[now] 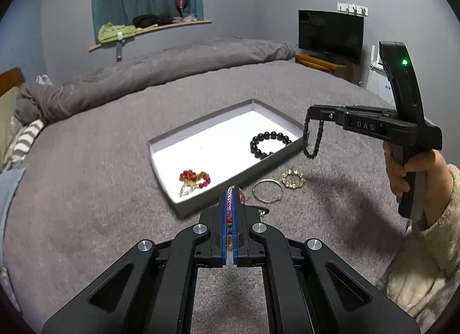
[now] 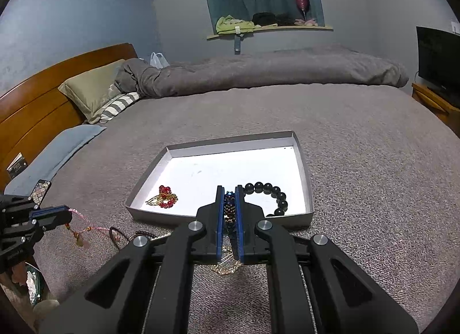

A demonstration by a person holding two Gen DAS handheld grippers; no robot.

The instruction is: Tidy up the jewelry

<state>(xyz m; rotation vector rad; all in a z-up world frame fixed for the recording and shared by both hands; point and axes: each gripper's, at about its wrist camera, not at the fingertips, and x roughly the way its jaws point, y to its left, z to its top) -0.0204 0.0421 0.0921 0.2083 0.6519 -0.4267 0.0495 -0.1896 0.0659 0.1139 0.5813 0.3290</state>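
Hanging from the right hand-held gripper, a dark beaded strand droops in a loop just beyond the near-right rim of the shallow tray on the bed — the tray lies ahead and slightly left of it, its long axis running away across the bed. That makes the right hand the nearer one. Its jaws are clenched on the strand. The left hand-held gripper — also clamped tight — pinches a pink braided cord just short of the tray's near edge. Inside already: a black bead bracelet and a red bead piece.
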